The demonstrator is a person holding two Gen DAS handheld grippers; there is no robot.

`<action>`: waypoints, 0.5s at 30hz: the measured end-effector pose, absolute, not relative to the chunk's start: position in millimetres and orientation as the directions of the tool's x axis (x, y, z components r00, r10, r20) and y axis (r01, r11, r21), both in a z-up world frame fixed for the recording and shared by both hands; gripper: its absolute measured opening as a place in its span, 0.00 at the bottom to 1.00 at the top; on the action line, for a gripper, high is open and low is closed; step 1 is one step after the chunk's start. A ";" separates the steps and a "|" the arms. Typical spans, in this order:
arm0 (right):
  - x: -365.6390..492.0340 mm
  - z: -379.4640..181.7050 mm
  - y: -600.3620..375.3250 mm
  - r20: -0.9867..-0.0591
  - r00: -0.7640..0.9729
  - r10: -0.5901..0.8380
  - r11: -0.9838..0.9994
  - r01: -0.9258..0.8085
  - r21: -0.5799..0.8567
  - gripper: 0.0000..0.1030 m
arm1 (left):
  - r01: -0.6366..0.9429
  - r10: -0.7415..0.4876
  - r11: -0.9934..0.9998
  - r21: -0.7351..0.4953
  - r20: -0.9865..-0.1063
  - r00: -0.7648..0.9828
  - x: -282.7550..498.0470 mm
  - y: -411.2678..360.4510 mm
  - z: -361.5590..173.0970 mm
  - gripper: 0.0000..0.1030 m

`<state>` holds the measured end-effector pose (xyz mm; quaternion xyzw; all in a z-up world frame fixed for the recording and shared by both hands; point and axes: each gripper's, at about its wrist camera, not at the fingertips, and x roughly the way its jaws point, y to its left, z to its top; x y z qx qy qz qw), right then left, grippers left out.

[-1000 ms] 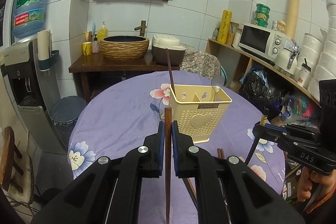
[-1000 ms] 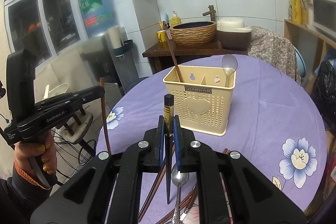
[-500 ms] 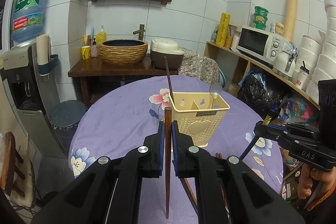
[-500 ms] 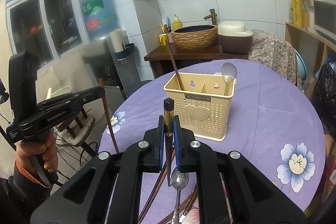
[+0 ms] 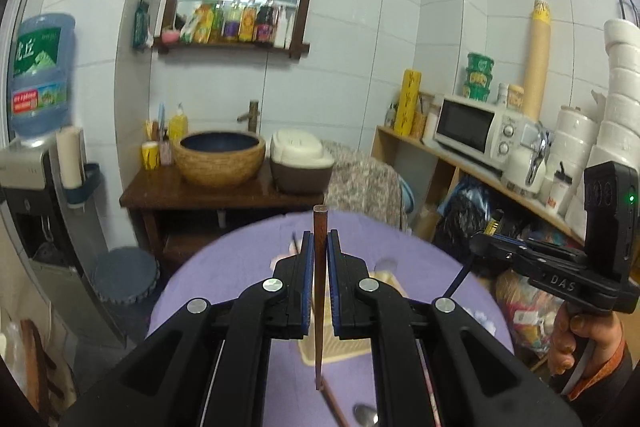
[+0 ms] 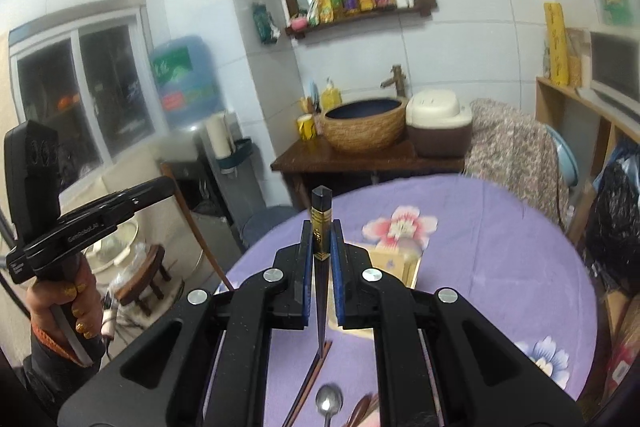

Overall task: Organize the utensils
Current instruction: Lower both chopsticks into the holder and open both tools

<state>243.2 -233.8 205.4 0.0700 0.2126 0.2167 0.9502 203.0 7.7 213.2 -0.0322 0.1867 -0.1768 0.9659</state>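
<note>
My left gripper [image 5: 319, 241] is shut on a brown wooden chopstick [image 5: 319, 291] that stands upright, tip down. My right gripper [image 6: 321, 231] is shut on a black chopstick [image 6: 321, 223] with a gold band, also upright. The cream utensil basket [image 6: 394, 263] sits on the purple table just beyond both grippers, mostly hidden behind the fingers; in the left wrist view only its lower part [image 5: 352, 339] shows. More chopsticks and a metal spoon [image 6: 329, 397] lie on the cloth near the bottom edge. Each view shows the other gripper held in a hand at the side.
A round table with a purple flowered cloth [image 6: 500, 251] fills the foreground. Behind it stands a wooden stand with a woven basin [image 5: 220, 159] and a rice cooker [image 5: 300, 163]. A water dispenser [image 5: 40, 75] is at left; a microwave shelf [image 5: 472, 131] is at right.
Both grippers have risen and tilted up with their chopsticks. The basket has dropped low in both views and is now mostly hidden behind the fingers.
</note>
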 end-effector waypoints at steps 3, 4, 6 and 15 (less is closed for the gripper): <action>252.8 228.2 -239.8 -0.322 0.864 0.387 0.920 -0.337 0.200 0.09 | 0.320 -0.344 0.939 -0.127 -0.309 0.887 216.7 -3.9 238.5 0.08; 255.5 234.3 -241.6 -0.305 0.880 0.364 0.929 -0.319 0.188 0.09 | 0.316 -0.340 0.940 -0.127 -0.302 0.891 219.8 -6.5 241.6 0.08; 261.8 240.8 -243.7 -0.289 0.895 0.339 0.938 -0.297 0.180 0.09 | 0.305 -0.334 0.942 -0.142 -0.285 0.898 230.7 -13.5 248.0 0.08; 293.5 207.1 -244.5 -0.340 0.909 0.241 0.969 -0.208 0.130 0.09 | 0.237 -0.272 0.960 -0.149 -0.305 0.913 270.7 -35.1 214.4 0.08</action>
